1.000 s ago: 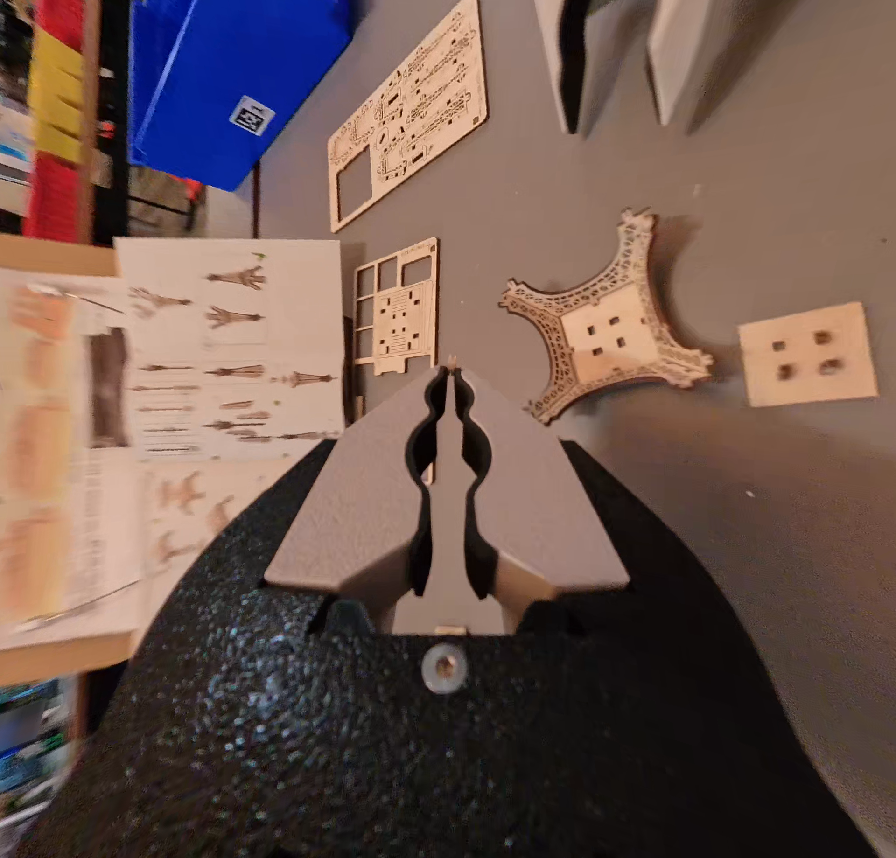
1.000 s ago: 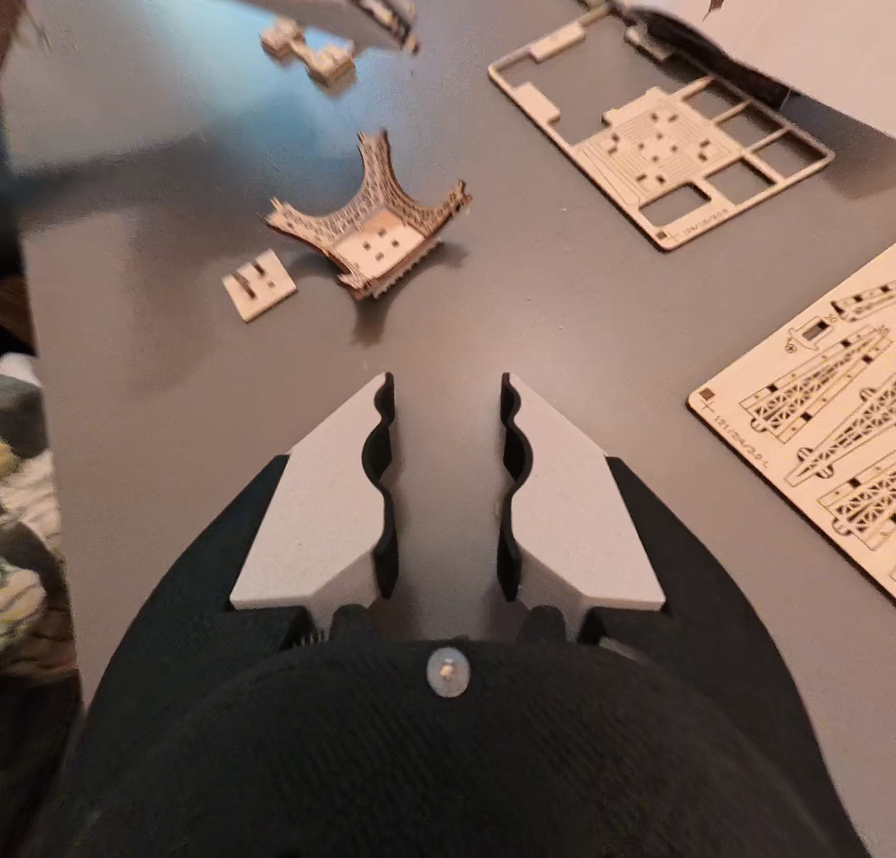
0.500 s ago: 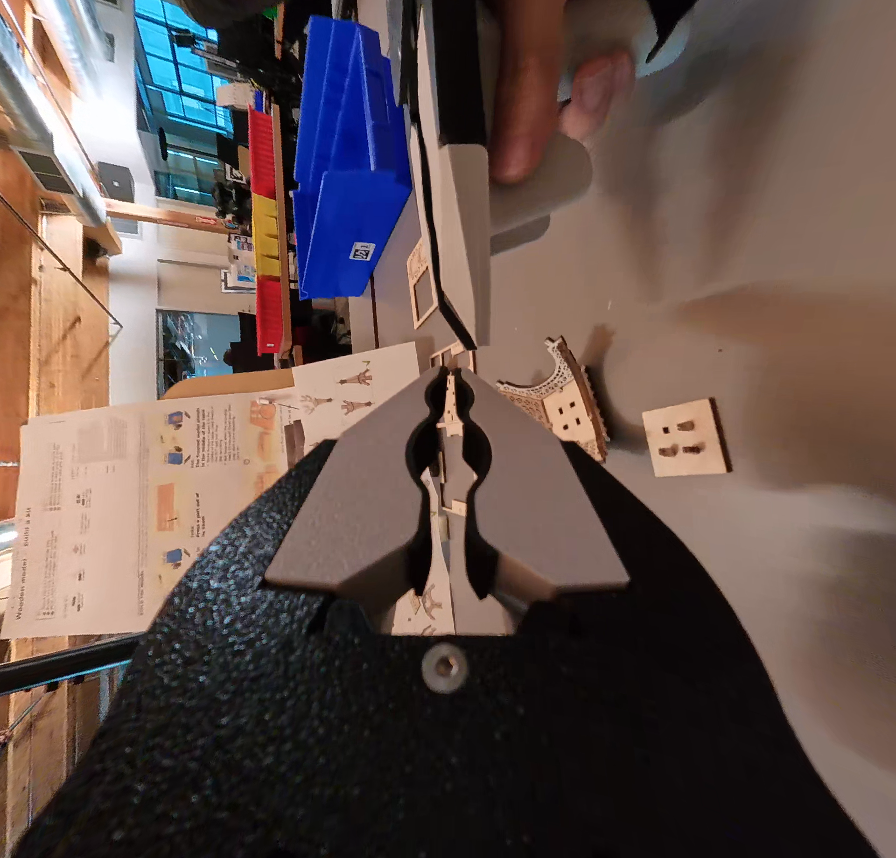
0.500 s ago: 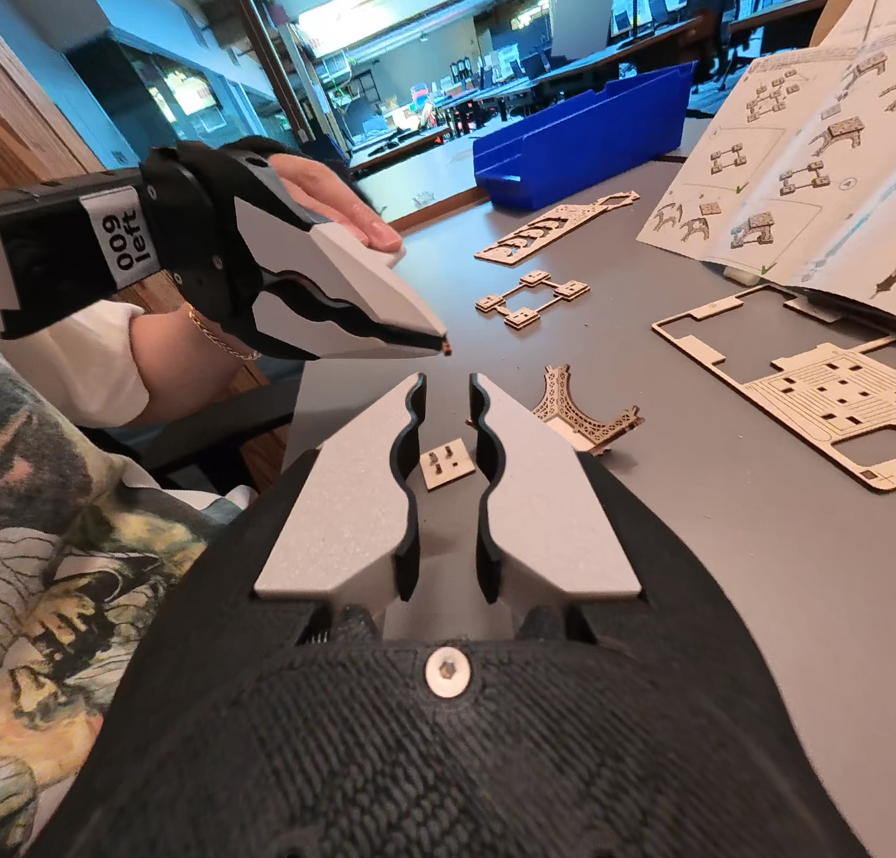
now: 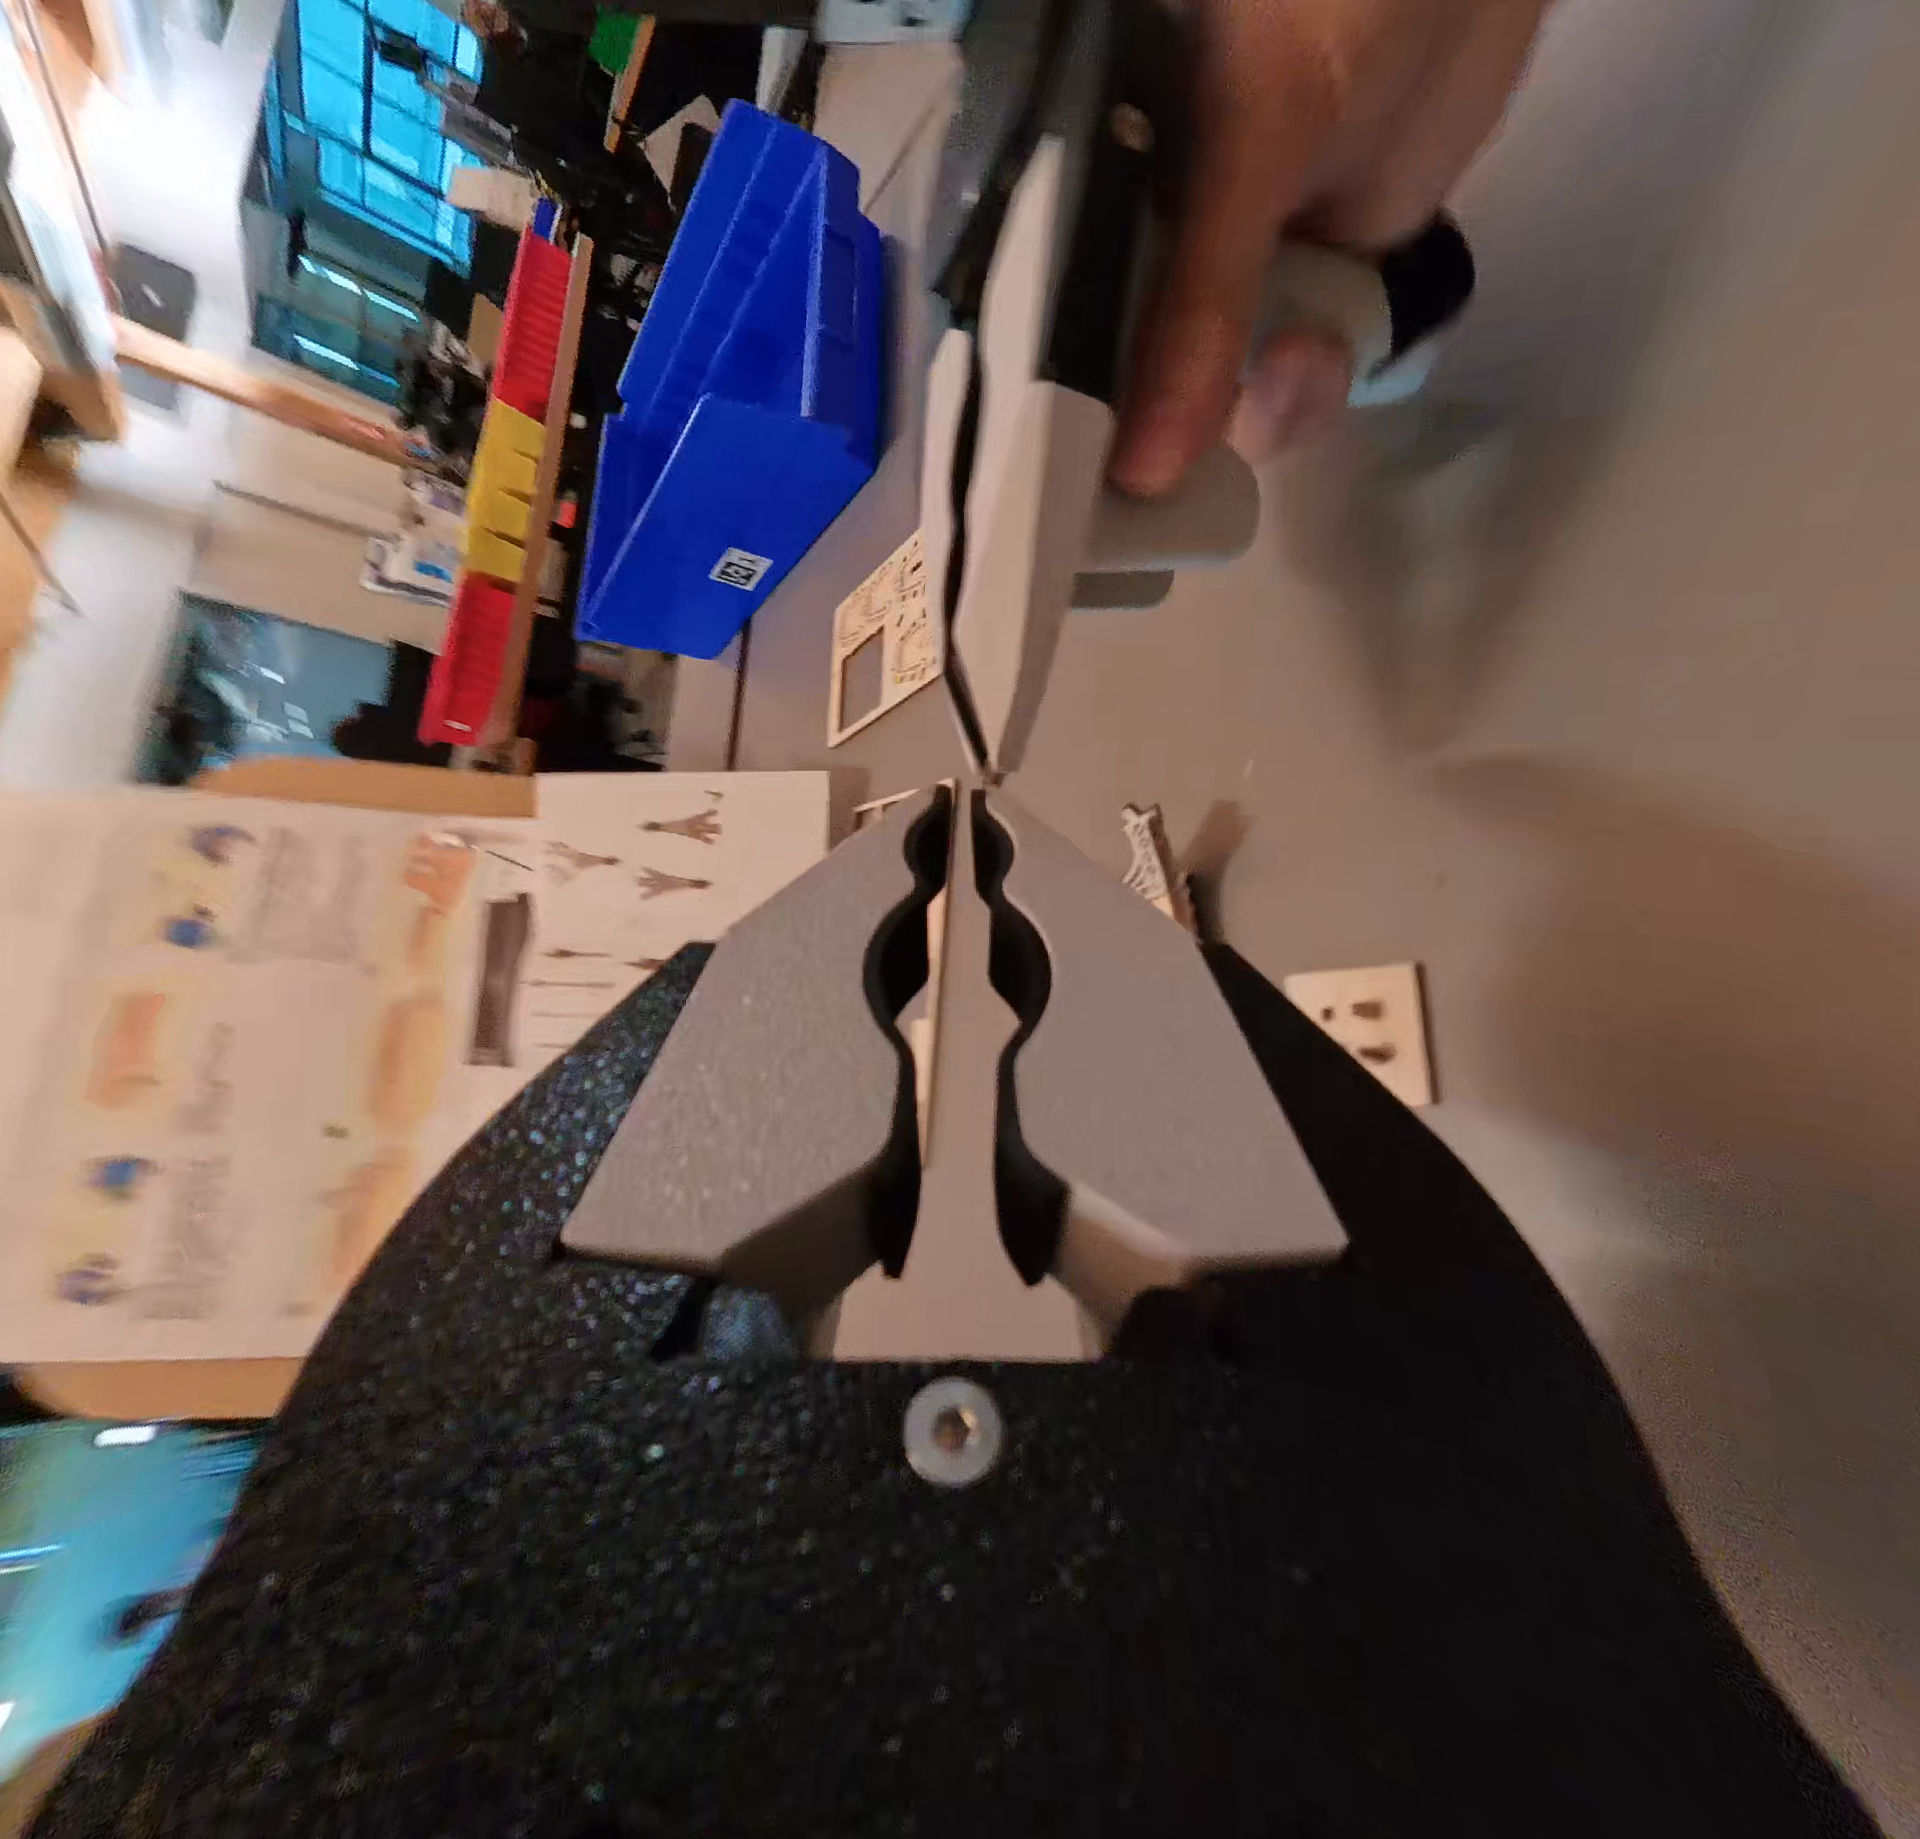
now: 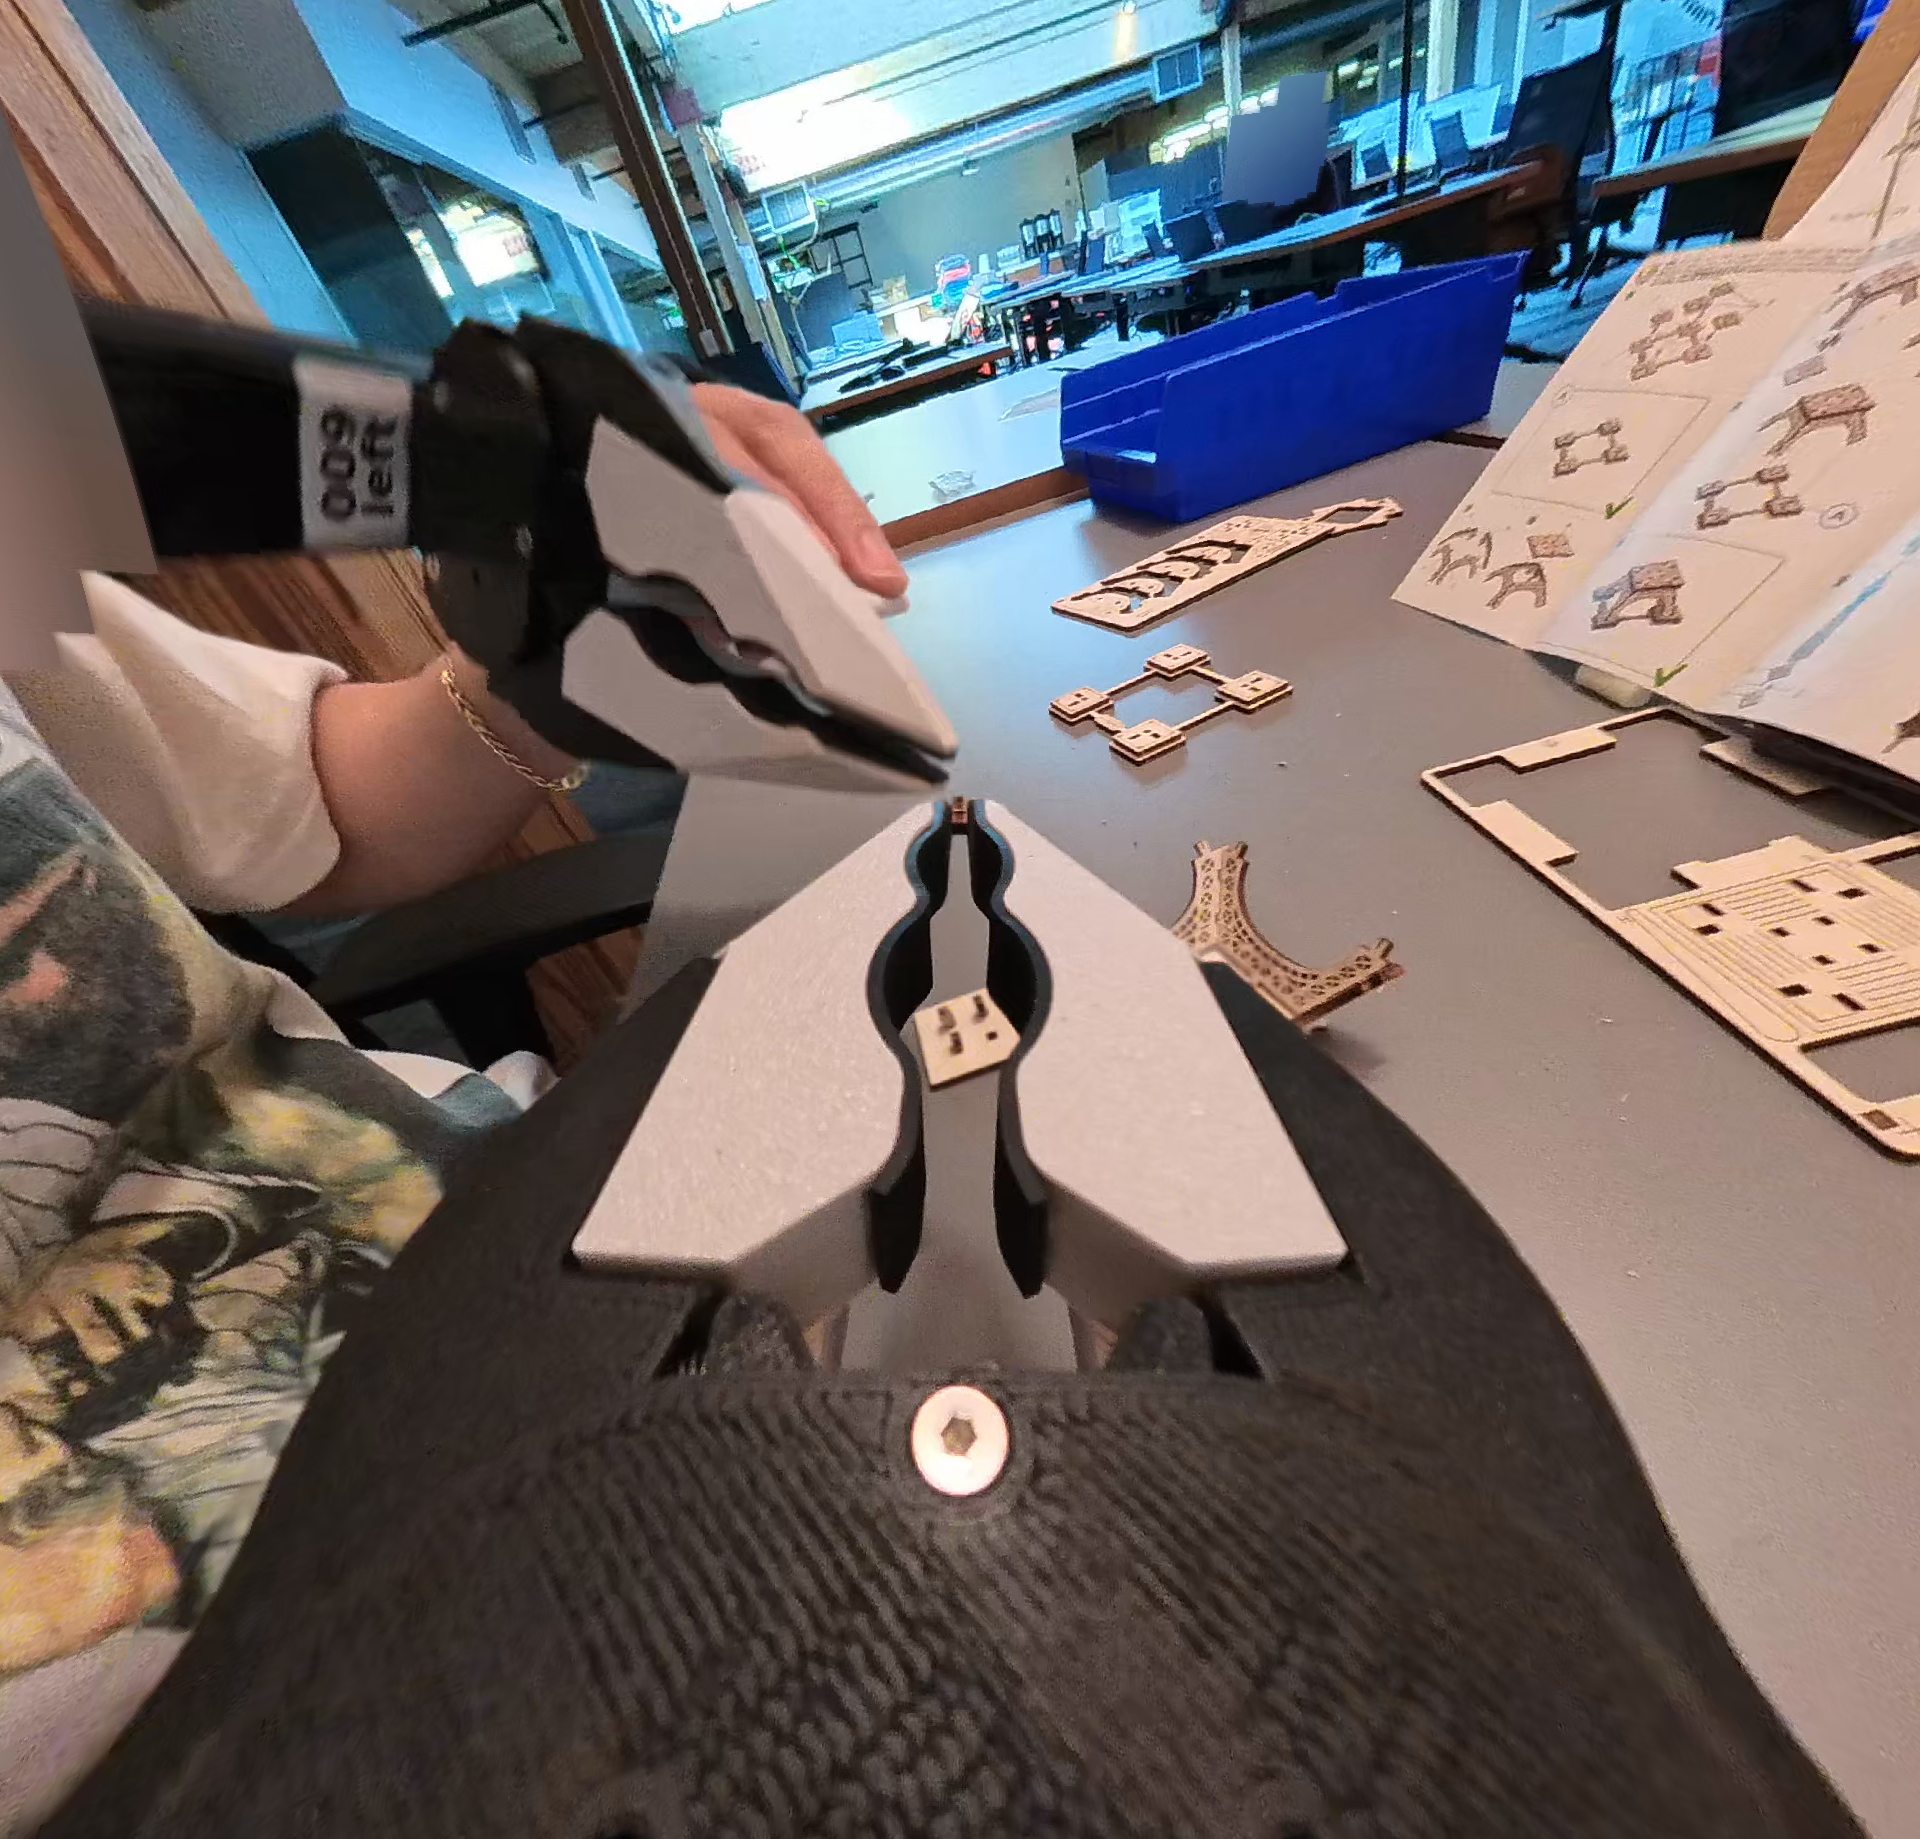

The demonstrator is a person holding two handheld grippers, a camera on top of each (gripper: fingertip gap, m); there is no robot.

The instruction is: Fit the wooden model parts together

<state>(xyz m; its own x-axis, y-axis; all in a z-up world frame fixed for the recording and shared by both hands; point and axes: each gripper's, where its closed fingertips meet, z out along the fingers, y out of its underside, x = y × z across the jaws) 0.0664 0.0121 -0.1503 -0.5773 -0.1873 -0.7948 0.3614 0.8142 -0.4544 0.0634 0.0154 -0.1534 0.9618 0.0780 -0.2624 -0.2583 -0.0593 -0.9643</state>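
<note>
1. Where the two grippers meet above the tabletop (image 6: 1558, 1218), a tiny wooden piece (image 6: 958, 809) sits pinched at the tips of the right gripper (image 6: 958, 823); it is dark-edged, pale brown, too small to tell its shape or long axis.
2. Jaws of the right gripper are closed on that piece, tips nearly together.
3. Just above and left of it, the left gripper (image 6: 930, 755) points its tips toward the piece; its jaws are drawn nearly closed, and whether they grip anything I cannot tell.
4. Below on the tabletop lie a small square plate with slots (image 6: 961, 1041) and, near it, a lattice tower base (image 6: 1278, 942) standing on splayed legs.
5. Farther off lie a four-pad square frame (image 6: 1169, 703), cut-out wooden sheets (image 6: 1704, 916), an instruction sheet (image 6: 1683, 501) and a blue bin (image 6: 1288, 402).
</note>
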